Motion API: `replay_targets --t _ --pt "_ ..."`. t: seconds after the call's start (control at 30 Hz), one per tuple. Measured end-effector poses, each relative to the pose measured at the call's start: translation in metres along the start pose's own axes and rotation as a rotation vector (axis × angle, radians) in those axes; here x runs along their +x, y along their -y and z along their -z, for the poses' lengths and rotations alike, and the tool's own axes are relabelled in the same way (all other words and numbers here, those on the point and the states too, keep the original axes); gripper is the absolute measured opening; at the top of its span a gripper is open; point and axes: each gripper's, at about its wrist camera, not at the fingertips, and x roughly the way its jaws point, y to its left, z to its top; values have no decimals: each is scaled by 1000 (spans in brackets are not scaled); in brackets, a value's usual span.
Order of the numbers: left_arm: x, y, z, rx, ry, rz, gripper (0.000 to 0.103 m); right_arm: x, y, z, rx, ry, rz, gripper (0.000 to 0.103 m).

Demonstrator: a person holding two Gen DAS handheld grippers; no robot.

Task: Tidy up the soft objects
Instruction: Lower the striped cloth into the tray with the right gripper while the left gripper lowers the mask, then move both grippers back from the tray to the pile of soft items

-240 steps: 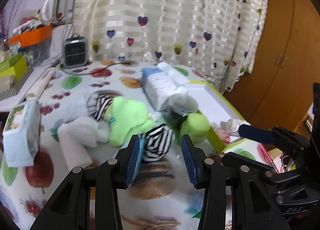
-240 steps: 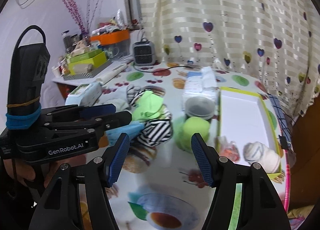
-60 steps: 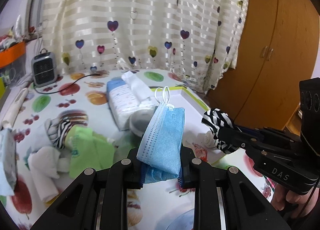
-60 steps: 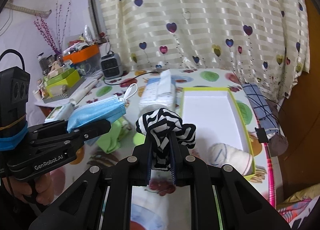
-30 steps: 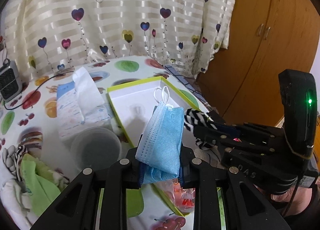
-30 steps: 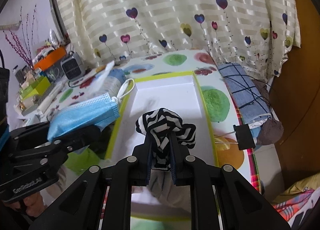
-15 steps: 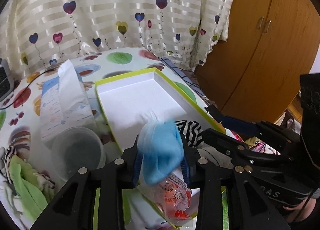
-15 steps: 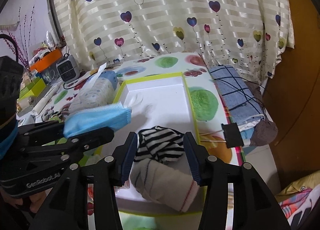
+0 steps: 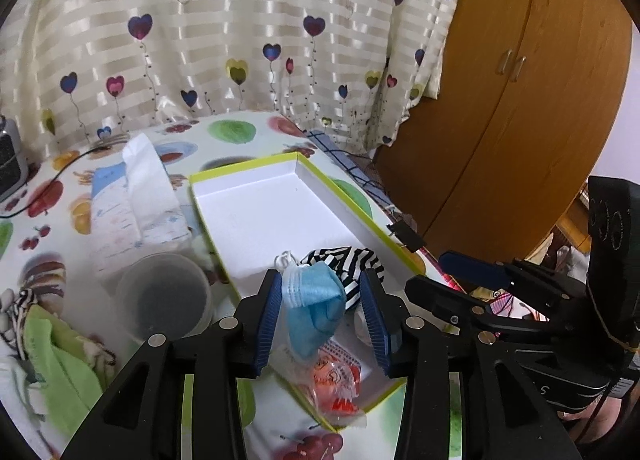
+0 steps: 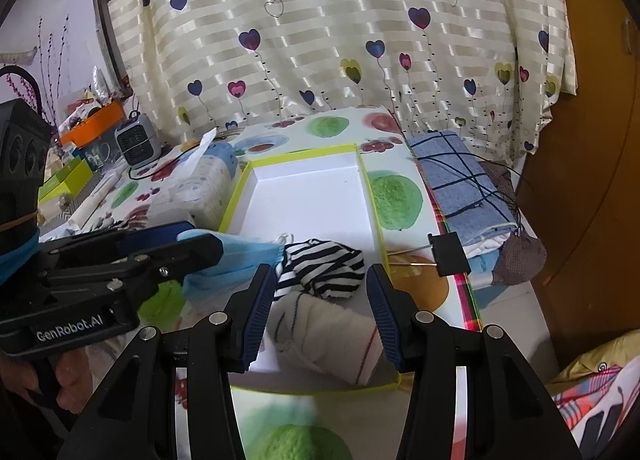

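A white box with a yellow-green rim (image 9: 240, 165) (image 10: 304, 152) lies on the fruit-print table. At its near end lie a blue face mask (image 9: 316, 300) (image 10: 236, 260), a black-and-white striped sock (image 9: 348, 264) (image 10: 320, 264), a white sock with red stripes (image 10: 320, 336) and an orange-and-white packet (image 9: 336, 376). My left gripper (image 9: 322, 316) (image 10: 196, 240) hovers over the mask. Its jaws are opening and the mask sags loose between them, unpressed. My right gripper (image 10: 320, 312) (image 9: 448, 280) stands open above the striped sock, which rests on the white sock.
Left of the box are a tissue pack (image 9: 132, 200), a clear plastic cup (image 9: 160, 296) and a green cloth (image 9: 60, 364). A folded blue checked cloth (image 10: 460, 188) and a binder clip (image 10: 448, 252) lie at the table's right edge. A wooden wardrobe (image 9: 520, 100) stands beyond.
Both grippers were shut, on the mask and on the striped sock, and have opened. The sock dropped into the box and the mask slumped down between the left fingers.
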Motion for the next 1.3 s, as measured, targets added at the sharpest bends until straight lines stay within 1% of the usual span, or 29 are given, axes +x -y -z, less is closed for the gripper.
replay_targets --t 0.2,0.5,0.87,1.03,1.3 --pt "-25 1 5 11 42 -4 39 -16 -15 4 -8 14 -11 49" --pt "-60 -9 20 2 95 -31 39 -34 -50 9 -70 15 -21 49" --pt "-98 -29 42 -20 141 -99 39 -43 -87 12 -112 15 -64 49" --pt "-109 -38 52 -42 144 -118 39 -46 -103 17 -131 9 -89 49" --pt "-116 -43 66 -67 135 -123 39 -49 -111 21 -119 -7 -118 49"
